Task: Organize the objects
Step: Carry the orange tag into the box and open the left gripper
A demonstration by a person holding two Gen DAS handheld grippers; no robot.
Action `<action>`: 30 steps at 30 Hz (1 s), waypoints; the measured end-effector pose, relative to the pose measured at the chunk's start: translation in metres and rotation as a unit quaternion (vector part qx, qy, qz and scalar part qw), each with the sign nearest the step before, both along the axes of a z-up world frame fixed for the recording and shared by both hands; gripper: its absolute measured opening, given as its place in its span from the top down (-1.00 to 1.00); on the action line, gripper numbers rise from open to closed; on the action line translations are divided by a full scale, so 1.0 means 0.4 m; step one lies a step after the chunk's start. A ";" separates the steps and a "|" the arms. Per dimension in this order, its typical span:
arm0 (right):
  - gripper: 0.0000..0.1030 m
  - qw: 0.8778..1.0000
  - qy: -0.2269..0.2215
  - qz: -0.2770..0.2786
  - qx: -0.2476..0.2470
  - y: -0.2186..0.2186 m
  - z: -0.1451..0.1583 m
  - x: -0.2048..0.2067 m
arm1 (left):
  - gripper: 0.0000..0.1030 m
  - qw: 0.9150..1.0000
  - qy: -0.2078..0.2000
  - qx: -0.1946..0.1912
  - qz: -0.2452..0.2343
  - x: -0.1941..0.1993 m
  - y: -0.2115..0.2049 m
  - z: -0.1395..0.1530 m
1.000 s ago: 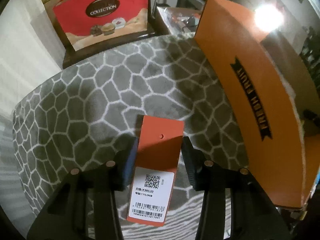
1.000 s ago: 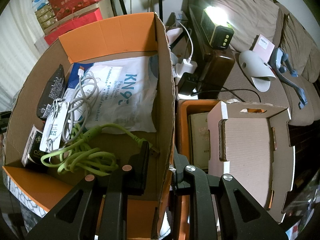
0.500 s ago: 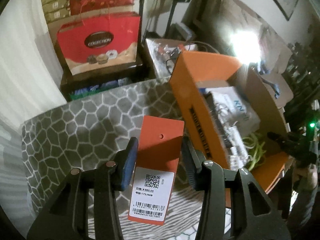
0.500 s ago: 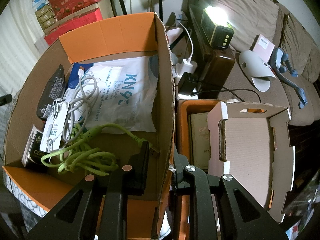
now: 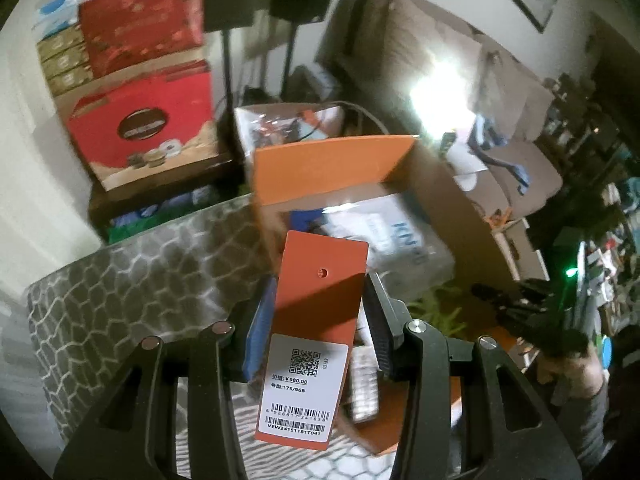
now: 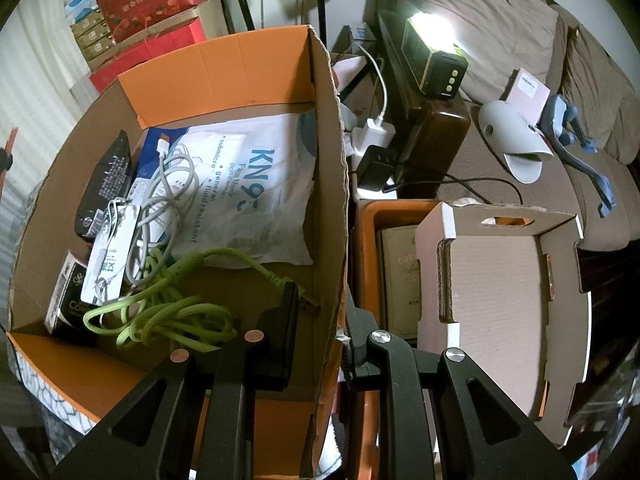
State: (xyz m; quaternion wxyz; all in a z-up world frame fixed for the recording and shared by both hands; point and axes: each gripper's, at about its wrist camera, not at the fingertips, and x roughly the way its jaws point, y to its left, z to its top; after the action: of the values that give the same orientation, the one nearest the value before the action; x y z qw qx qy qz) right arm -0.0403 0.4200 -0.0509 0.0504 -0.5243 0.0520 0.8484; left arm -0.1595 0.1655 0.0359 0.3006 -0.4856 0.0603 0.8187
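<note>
My left gripper (image 5: 318, 320) is shut on an orange price tag card (image 5: 320, 300) with a white barcode label, held up over the near edge of the open orange cardboard box (image 5: 332, 168). My right gripper (image 6: 320, 340) is shut on the right side wall (image 6: 330, 200) of that box, one finger inside and one outside. In the box lie a white KN95 mask bag (image 6: 256, 184), a green cable (image 6: 168, 312), a grey-white cable (image 6: 172, 200), a black pouch (image 6: 106, 188) and small packets.
The box sits on a grey patterned cushion (image 5: 132, 280). A red gift bag (image 5: 144, 132) and stacked boxes stand behind. Right of the box are a white folded carton (image 6: 500, 304), an orange bin (image 6: 384, 216), a lit lamp (image 6: 432, 52), chargers and a sofa.
My left gripper has risen and swung right with the card, from over the cushion to above the box opening. My right gripper has held still on the box wall.
</note>
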 end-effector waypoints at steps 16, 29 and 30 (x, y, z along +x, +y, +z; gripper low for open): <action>0.66 1.000 0.008 0.001 -0.014 0.008 -0.001 0.001 | 0.19 0.999 -0.014 -0.009 -0.035 0.050 0.216 -0.038; 0.67 1.000 0.012 0.002 -0.020 0.013 -0.003 0.005 | 0.17 0.998 -0.047 -0.034 0.010 0.021 0.245 -0.151; 0.67 1.000 0.012 0.002 -0.020 0.014 -0.003 0.006 | 0.17 0.998 -0.053 -0.036 0.009 0.021 0.246 -0.159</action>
State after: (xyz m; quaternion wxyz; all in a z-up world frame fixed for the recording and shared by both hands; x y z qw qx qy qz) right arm -0.0380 0.4256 -0.0520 0.0378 -0.5147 0.0688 0.8538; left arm -0.1510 0.2637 -0.0276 0.2782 -0.5393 0.0699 0.7918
